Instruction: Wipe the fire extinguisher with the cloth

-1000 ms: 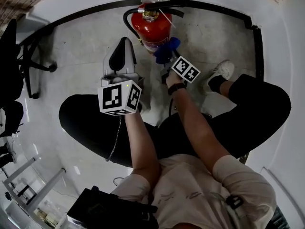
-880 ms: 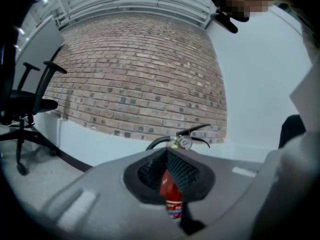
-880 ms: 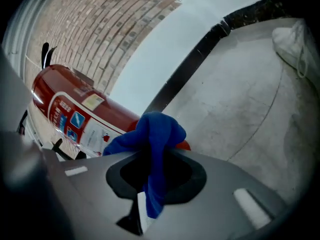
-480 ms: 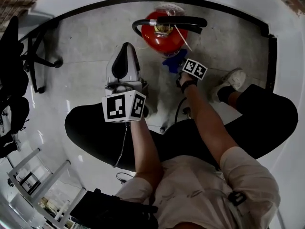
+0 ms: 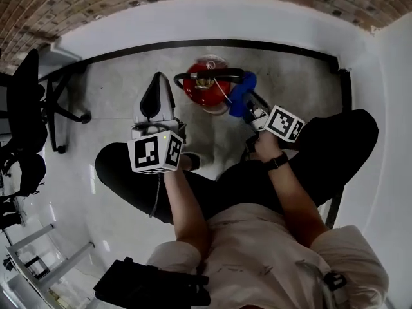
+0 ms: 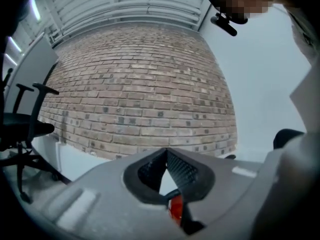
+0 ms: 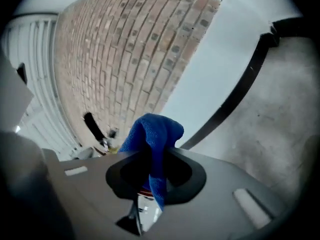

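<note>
Red extinguisher on grey floor near a white wall, viewed from above, lower body out of sight beneath its own black handle; label unreadable. Left gripper closed on nothing, jaw tips meeting, only a red sliver, apparently the extinguisher, visible below them against brick. Right gripper clamped on the blue cloth, fabric bunched above the jaws and trailing beneath, most of the extinguisher blocked by the gripper's body in that view. From the head view: right forearm bent and reaching forward, gripper angled up and left, cloth at the extinguisher's right side by the handle's end, actual contact hard to confirm. Left arm stretched straight ahead, its gripper pointing toward the wall, just left of the extinguisher and apart from it. Black chair cut off at the left edge.
</note>
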Action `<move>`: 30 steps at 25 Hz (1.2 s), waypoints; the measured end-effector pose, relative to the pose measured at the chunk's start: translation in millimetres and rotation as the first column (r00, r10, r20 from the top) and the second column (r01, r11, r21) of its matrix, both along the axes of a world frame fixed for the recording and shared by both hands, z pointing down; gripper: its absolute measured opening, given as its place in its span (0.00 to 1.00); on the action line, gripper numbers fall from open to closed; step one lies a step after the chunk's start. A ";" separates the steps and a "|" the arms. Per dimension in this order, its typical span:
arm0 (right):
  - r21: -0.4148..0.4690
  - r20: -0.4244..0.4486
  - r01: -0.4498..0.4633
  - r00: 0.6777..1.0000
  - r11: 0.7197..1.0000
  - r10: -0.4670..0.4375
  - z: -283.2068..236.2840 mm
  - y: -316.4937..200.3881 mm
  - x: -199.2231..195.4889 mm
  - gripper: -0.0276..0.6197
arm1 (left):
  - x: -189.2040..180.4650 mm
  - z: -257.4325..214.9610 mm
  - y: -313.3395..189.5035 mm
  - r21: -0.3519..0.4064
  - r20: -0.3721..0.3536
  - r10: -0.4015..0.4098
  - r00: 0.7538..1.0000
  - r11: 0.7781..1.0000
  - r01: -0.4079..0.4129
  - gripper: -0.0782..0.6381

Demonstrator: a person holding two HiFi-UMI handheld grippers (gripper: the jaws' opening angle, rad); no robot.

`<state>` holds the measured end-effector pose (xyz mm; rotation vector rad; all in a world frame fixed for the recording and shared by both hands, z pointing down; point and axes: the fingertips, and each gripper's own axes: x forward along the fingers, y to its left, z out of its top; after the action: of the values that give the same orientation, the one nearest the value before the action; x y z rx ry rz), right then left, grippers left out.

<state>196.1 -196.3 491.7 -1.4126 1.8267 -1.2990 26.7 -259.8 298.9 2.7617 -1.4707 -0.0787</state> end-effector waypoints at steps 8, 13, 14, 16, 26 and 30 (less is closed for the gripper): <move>0.207 0.332 0.016 0.939 0.978 -0.086 -83.3 1.3 -60.4 0.14 | 6.7 -5.1 13.2 0.011 -0.003 0.007 1.000 1.000 -0.007 0.11; 0.180 0.083 -0.008 0.997 0.984 -0.007 -66.2 2.1 -38.6 0.13 | 22.9 -15.2 30.1 0.021 0.001 0.040 0.999 0.999 -0.040 0.11; 0.151 0.078 -0.027 0.997 0.988 0.015 -55.0 2.2 -30.9 0.13 | 24.0 -16.7 31.1 0.017 0.000 0.038 0.999 0.999 -0.038 0.11; 0.062 0.057 -0.049 0.997 0.997 0.045 -21.3 -0.5 -20.1 0.13 | 25.0 -18.6 29.9 0.012 -0.010 0.029 1.000 1.000 -0.029 0.11; -0.353 0.065 -0.084 0.991 0.932 0.114 222.0 -24.4 -5.0 0.13 | 21.3 0.4 13.8 -0.031 -0.001 0.014 1.000 0.999 -0.014 0.11; -0.440 0.016 -0.063 0.997 0.896 0.078 286.7 -28.0 -6.9 0.13 | 15.7 12.3 3.6 -0.059 0.018 -0.003 1.000 0.998 0.004 0.11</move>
<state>189.2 -224.4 778.4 -1.6526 1.4976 -1.7632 42.4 -256.2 311.2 2.7203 -1.4572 -0.0103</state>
